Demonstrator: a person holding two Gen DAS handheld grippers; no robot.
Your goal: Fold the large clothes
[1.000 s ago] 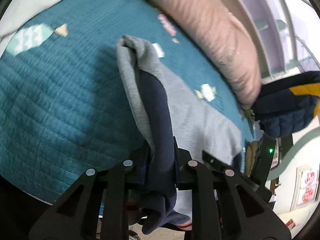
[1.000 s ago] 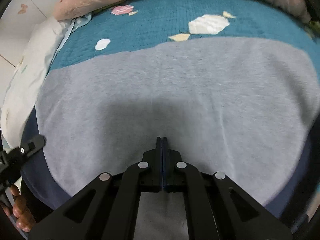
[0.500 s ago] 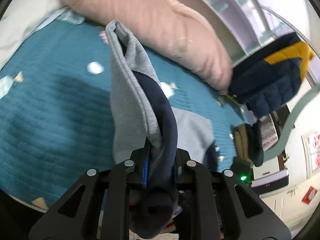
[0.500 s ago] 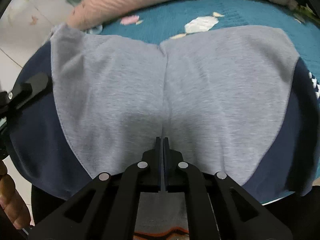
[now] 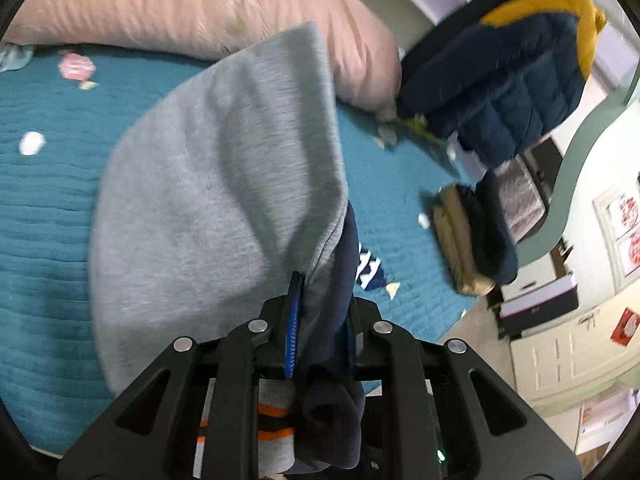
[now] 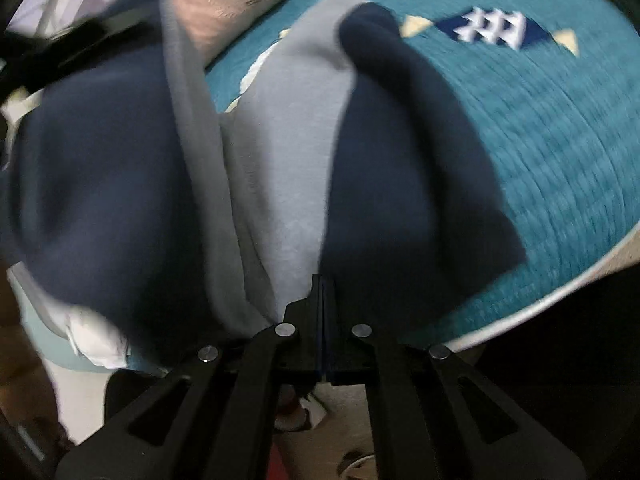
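A grey and navy sweatshirt (image 5: 216, 200) hangs lifted above the teal quilt (image 5: 44, 216), gathered into folds. My left gripper (image 5: 320, 304) is shut on its bunched edge, with a navy part and an orange-striped cuff hanging below the jaws. In the right wrist view the same sweatshirt (image 6: 280, 168) fills the middle, grey in the centre with navy panels on both sides. My right gripper (image 6: 322, 280) is shut on its lower edge.
A pink pillow (image 5: 192, 4) lies along the back of the bed. A navy and yellow padded jacket (image 5: 504, 64) and a folded tan and navy stack (image 5: 468, 248) sit at the bed's right end. The quilt's near edge (image 6: 560, 292) shows at right.
Both grippers have lifted the sweatshirt off the quilt and come closer together, so the flat spread cloth now hangs bunched, with its navy sides swung inward. Both views are blurred by motion.
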